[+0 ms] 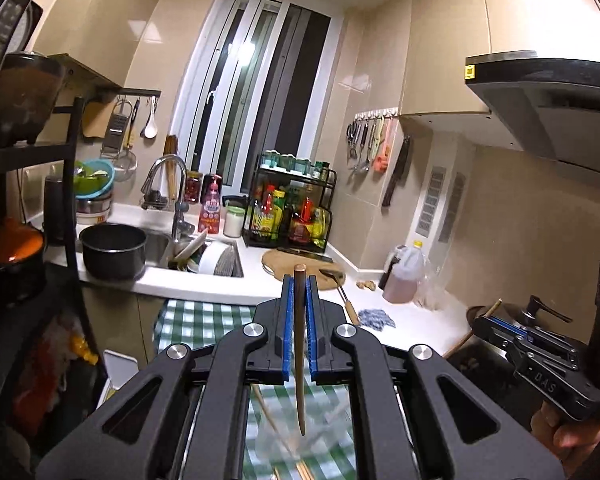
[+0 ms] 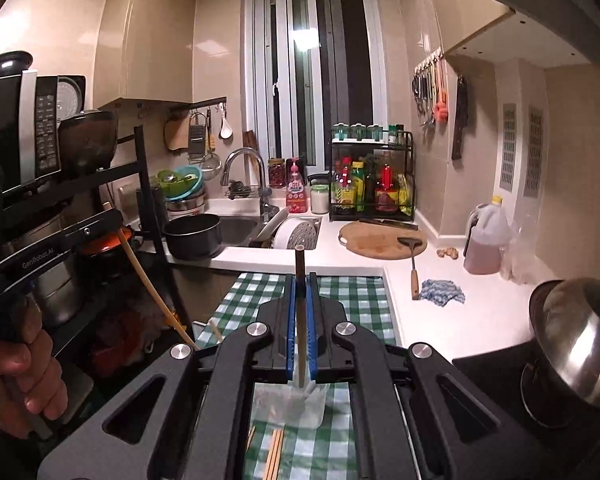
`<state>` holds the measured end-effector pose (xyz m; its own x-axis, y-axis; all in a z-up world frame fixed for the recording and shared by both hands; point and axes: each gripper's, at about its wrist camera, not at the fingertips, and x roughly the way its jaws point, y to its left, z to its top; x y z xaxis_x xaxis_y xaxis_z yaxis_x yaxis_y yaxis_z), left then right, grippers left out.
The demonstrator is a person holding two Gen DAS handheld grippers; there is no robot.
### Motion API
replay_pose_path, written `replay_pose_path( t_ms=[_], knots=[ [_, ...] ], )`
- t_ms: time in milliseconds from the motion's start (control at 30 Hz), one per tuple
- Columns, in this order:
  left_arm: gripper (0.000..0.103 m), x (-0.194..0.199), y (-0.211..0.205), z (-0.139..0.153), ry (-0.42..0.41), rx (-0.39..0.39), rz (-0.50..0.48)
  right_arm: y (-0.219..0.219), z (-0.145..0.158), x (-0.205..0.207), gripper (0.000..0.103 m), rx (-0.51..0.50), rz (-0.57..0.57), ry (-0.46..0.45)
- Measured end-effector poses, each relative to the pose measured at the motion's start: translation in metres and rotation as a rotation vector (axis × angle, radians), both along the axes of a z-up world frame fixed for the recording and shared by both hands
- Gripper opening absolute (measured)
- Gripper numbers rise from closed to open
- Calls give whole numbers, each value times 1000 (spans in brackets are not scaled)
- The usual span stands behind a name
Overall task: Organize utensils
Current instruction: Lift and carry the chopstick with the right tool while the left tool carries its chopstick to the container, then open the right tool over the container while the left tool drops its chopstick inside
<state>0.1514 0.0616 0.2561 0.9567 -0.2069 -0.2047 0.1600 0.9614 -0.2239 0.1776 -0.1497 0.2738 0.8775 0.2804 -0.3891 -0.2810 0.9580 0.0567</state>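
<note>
The left black gripper with blue pads is clenched on 1 dark brown wooden chopstick, held upright above the green-and-white checked cloth. The right gripper likewise clamps 1 dark-tipped chopstick (more pale chopsticks lie below).

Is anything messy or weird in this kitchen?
A bit. A spatula lies half on the round cutting board, its handle sticking off onto the counter. A crumpled blue cloth sits beside it. Nothing looks spilled or broken.
</note>
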Motion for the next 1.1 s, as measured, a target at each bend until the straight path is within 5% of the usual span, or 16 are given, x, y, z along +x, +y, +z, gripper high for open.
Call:
replay_pose_path(
  t_ms=[167,733,833,933,1100],
  knots=[
    [6,31,2,-26,25,10,22,11,-16,31,5,-21,9,19],
    [6,96,-15,-111,267,74,-59,26,-125,92,6,-21,50,285],
    [9,97,-17,-117,287,83,-53,24,-136,94,19,-29,24,325],
    [27,90,-15,-110,259,91,-42,19,-135,85,38,-59,-3,309],
    [30,64,-10,-85,150,76,-18,6,-119,51,42,-87,-51,219]
  ],
)
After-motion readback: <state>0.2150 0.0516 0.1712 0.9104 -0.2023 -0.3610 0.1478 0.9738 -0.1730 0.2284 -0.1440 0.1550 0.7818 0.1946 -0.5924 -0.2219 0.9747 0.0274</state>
